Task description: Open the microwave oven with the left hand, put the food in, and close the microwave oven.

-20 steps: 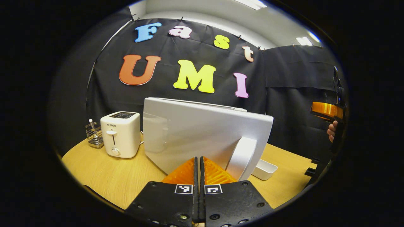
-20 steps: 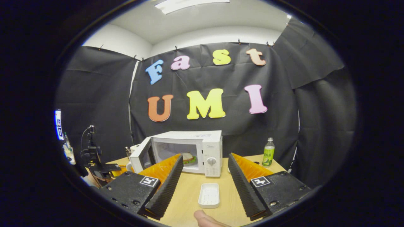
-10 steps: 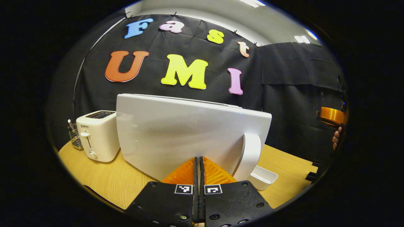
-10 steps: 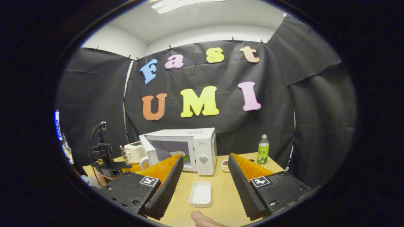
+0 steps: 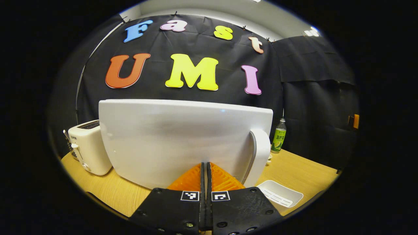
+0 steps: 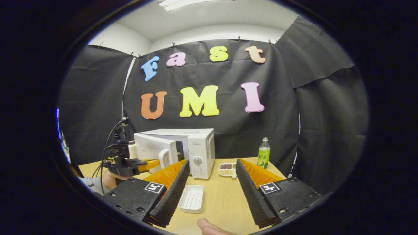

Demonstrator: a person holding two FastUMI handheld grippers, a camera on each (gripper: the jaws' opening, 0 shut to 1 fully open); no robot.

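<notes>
Left gripper (image 5: pixel 206 169): its orange fingers (image 5: pixel 189 178) are pressed flat together with nothing between them, tips at or against the outer face of the microwave door (image 5: pixel 183 140); whether they actually touch cannot be told. Right gripper (image 6: pixel 211 173): fingers spread wide, holding nothing, hovering above the near edge of the tabletop (image 6: pixel 225 202). A fingertip (image 6: pixel 209 227) of the person's hand shows at the bottom of the right gripper view. On the tabletop just beyond the right gripper's left finger lies an empty white tray (image 6: pixel 191 198); the same tray (image 5: pixel 281 195) sits near the tabletop's right front edge in the left gripper view. Further in, the white microwave (image 6: pixel 199 150) stands toward the back edge of the tabletop, the door (image 6: pixel 153 148) almost closed with a narrow dark gap left, its handle (image 6: pixel 163 158) facing outward. The left gripper (image 6: pixel 143 165) is at that door, a hand (image 6: pixel 109 178) behind it. The food inside cannot be seen. Right of the microwave, a small dish (image 6: pixel 227 169) holds dark and light bits, then a green bottle (image 6: pixel 263 153) near the back right corner. A white toaster (image 5: pixel 86 147) stands left of the door near the tabletop's left edge.
</notes>
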